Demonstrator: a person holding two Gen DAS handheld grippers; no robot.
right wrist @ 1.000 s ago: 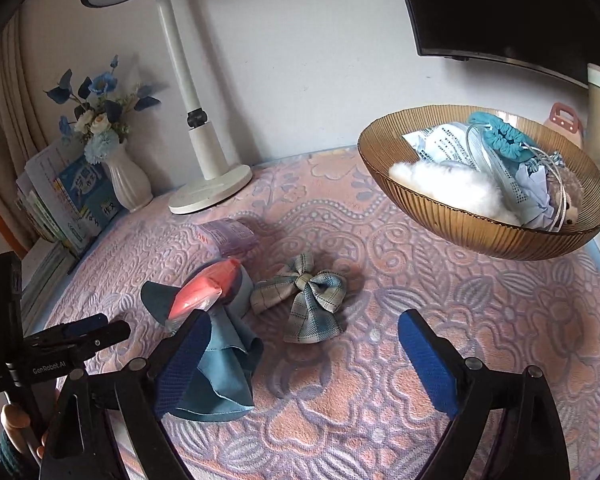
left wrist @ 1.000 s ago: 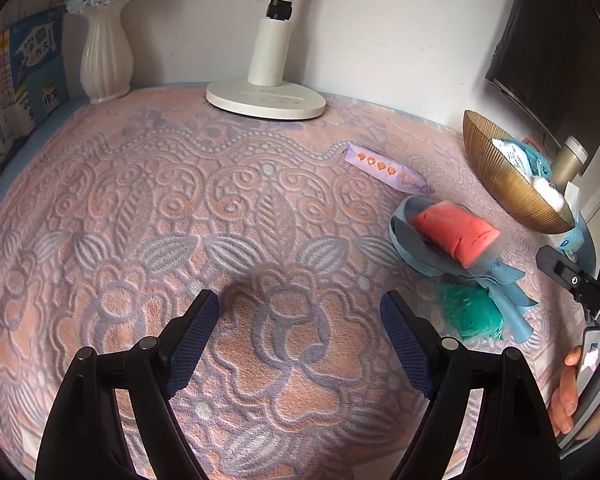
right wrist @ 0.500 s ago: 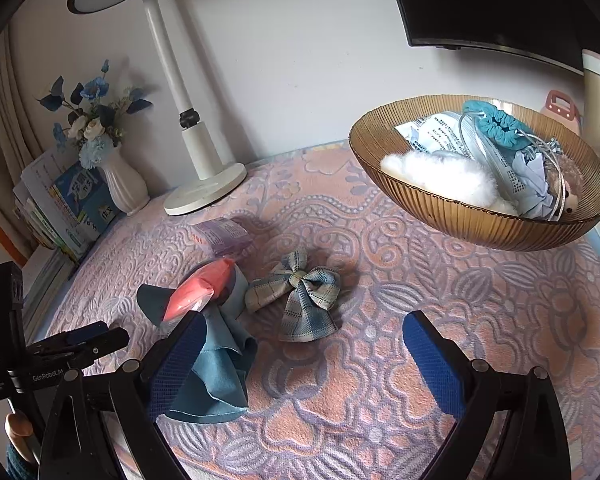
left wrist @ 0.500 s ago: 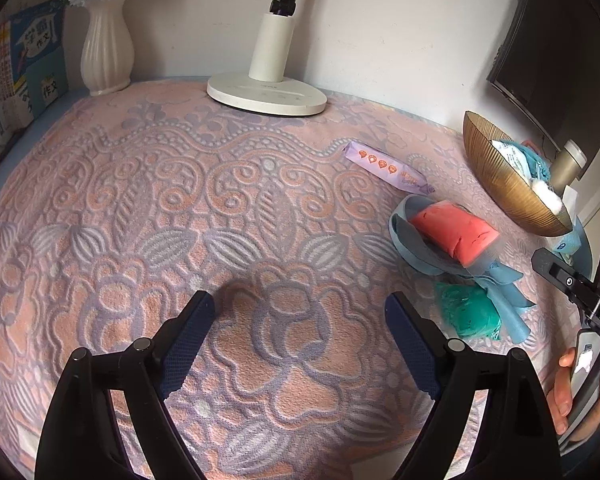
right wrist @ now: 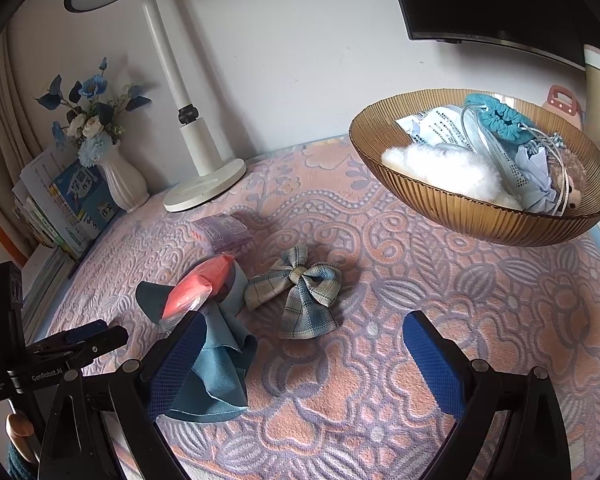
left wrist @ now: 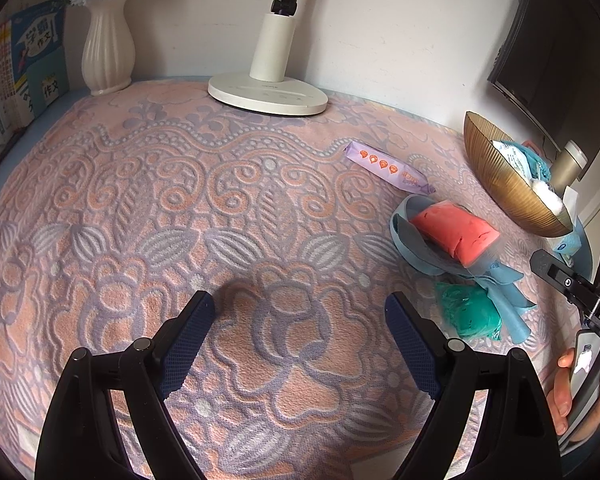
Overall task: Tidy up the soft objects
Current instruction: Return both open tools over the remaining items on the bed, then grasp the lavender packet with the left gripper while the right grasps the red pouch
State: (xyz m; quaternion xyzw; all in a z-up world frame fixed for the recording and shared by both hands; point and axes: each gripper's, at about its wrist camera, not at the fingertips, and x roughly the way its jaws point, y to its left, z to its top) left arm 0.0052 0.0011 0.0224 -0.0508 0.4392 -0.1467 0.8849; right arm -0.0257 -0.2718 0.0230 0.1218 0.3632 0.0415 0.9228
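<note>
Both your left gripper (left wrist: 296, 340) and right gripper (right wrist: 304, 356) hang wide open, empty. The plaid bow (right wrist: 300, 292) lies mid-frame, bowl (right wrist: 480, 216) upper right. Reach carelessly and you could snag the blue cloth (right wrist: 220, 368) beside it.

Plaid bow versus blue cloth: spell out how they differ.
The plaid bow is checked in pale blue and cream; the blue cloth is plain teal-blue. The plaid bow is tied into a neat shape; the blue cloth lies loosely crumpled. The plaid bow lies bare; the blue cloth carries a red packet. Both are soft fabric lying outside the amber bowl.
</note>
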